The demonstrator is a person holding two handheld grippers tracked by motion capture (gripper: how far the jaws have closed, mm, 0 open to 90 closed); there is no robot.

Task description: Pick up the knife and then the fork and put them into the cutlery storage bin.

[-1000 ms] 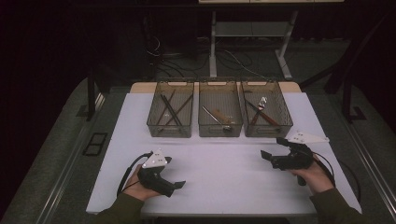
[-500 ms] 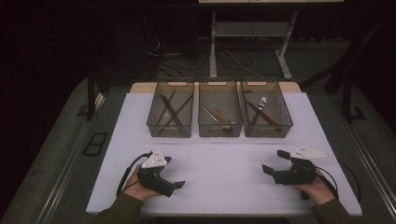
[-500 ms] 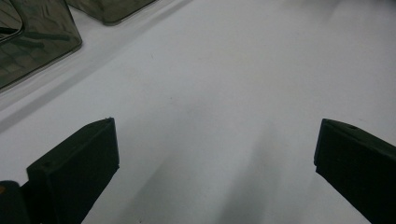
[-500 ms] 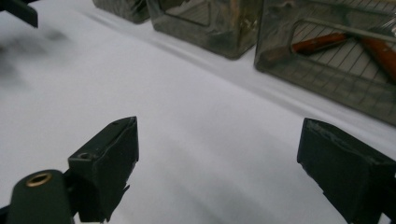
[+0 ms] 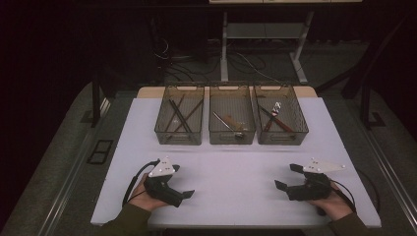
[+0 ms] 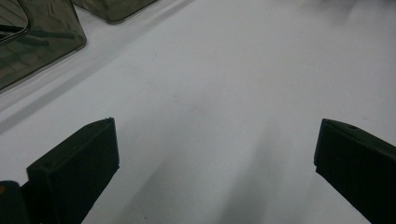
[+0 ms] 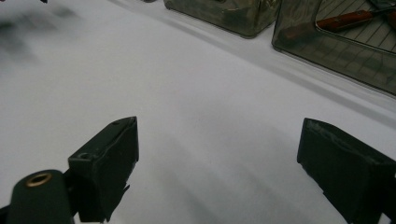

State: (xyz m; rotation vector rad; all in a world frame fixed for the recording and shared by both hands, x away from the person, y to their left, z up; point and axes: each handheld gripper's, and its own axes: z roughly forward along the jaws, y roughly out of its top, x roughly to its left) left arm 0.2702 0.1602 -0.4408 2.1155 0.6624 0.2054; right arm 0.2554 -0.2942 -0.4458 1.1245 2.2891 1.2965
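Left tongs (image 5: 183, 183), right tongs (image 5: 289, 177) agape, three bins (image 5: 232, 123) beyond

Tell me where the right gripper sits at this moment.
In the high view the right gripper is low over the white table near its front right corner, jaws open, with the rightmost bin farther back.

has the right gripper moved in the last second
Yes. The right gripper has drawn back toward the person, away from the right bin, which has stayed put.
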